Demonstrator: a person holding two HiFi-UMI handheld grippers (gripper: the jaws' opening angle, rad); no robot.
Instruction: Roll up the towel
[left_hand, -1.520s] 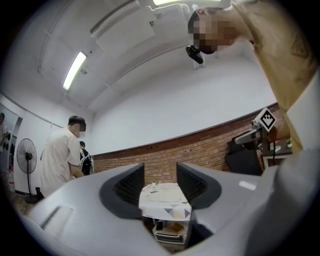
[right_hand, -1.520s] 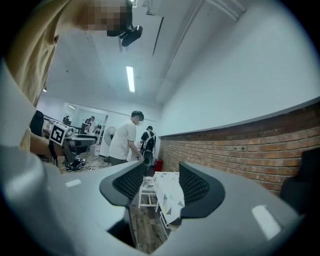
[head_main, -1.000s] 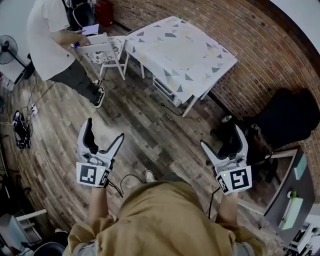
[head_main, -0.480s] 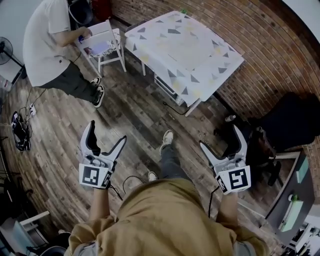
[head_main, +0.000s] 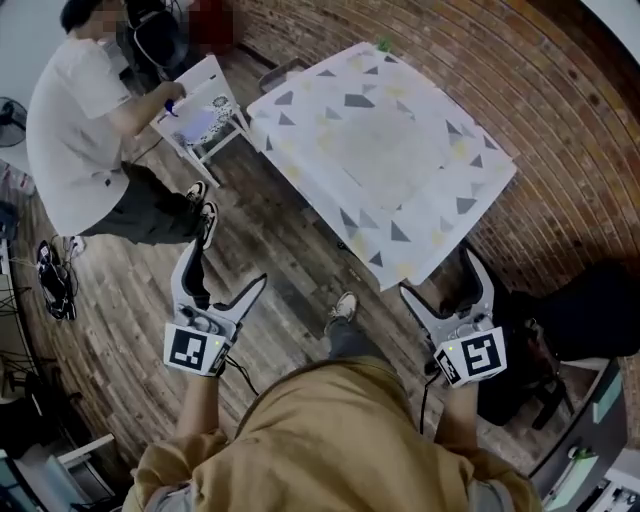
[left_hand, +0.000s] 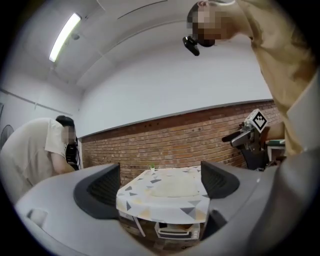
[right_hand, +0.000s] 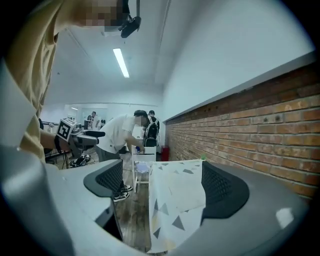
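Left tongs and right tongs both gaping, nothing between them, held just short of the table; towel flat mid-table; person bent over white chair left of table.

Head view: high, steeply down; left gripper and right gripper near, table far. Left gripper view: low, level, faces table. Right gripper view: low, table close. All share table.
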